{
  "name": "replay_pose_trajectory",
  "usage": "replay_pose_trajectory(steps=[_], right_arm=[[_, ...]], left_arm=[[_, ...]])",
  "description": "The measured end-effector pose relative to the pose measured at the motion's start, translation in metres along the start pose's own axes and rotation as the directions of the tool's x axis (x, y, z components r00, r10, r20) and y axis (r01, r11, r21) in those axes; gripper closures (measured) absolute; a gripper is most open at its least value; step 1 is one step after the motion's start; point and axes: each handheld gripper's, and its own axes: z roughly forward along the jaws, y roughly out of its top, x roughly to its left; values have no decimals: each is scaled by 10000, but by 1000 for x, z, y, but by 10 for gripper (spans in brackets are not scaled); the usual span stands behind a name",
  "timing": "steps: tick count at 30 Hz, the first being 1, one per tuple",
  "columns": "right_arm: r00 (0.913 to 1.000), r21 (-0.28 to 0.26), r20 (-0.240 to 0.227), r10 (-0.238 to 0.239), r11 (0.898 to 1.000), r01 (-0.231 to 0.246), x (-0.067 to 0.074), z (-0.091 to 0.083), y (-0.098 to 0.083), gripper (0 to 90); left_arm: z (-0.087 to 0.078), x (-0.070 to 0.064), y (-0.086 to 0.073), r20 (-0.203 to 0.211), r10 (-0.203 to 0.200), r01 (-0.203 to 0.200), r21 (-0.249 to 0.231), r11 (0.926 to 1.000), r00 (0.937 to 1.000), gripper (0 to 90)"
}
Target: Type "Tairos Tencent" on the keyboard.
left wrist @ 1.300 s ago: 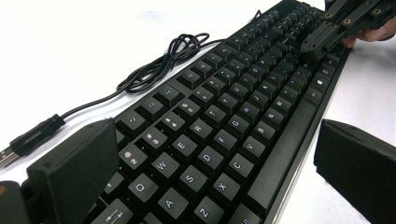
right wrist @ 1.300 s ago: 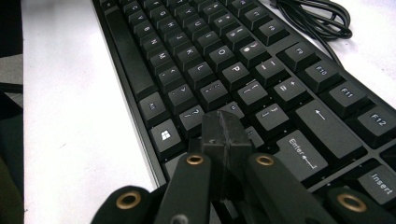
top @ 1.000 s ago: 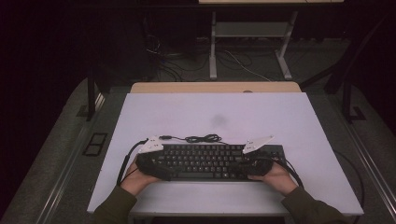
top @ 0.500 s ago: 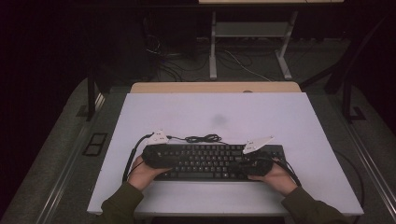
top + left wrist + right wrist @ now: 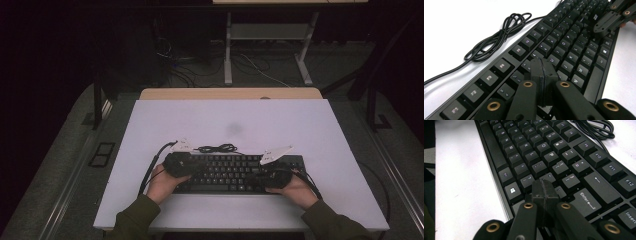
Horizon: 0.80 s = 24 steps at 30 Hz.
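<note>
A black keyboard (image 5: pixel 232 172) lies along the near part of the white table (image 5: pixel 230 120), its cable coiled in a bundle (image 5: pixel 216 148) just behind it. My left gripper (image 5: pixel 184 166) hovers over the keyboard's left end. In the left gripper view its jaws are shut with nothing between them, tips (image 5: pixel 541 67) low over the keys (image 5: pixel 564 47), with the cable coil (image 5: pixel 499 37) to the left. My right gripper (image 5: pixel 267 175) is over the keyboard's right end. Its jaws are shut and empty too, tips (image 5: pixel 544 188) just above the keys beside the Enter key (image 5: pixel 586 201).
A wooden desk edge (image 5: pixel 230 93) borders the table's far side. Beyond it a metal table frame (image 5: pixel 270 45) and loose floor cables (image 5: pixel 200 65) stand in the dark. The right gripper's arm (image 5: pixel 609 20) shows at the top right of the left gripper view.
My left gripper has moved right and a little forward, from the keyboard's left edge to over its keys. The right gripper has barely shifted.
</note>
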Motion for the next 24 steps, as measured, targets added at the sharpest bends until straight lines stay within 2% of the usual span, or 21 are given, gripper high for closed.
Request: replay_pose_trajectory(steps=[6, 8, 18, 20, 24], right_arm=[[10000, 6, 12, 9, 10000, -9, 0, 0, 0, 893], [10000, 9, 13, 13, 10000, -13, 0, 0, 0, 893], [10000, 12, 5, 13, 10000, -13, 0, 0, 0, 893], [10000, 14, 11, 17, 10000, -17, 0, 0, 0, 893], [10000, 12, 3, 9, 10000, -9, 0, 0, 0, 893]], left_arm=[[5, 0, -1, -144, -30, 33, 248, 9997, 9999, 894], [6, 0, -1, -138, 83, -78, 368, 9993, 9999, 894], [7, 0, -1, -91, 102, -98, 391, 9992, 9999, 894], [8, 0, -1, -98, 240, -234, 580, 9980, 9997, 894], [9, -2, -1, -130, 125, -117, 555, 9984, 9998, 895]])
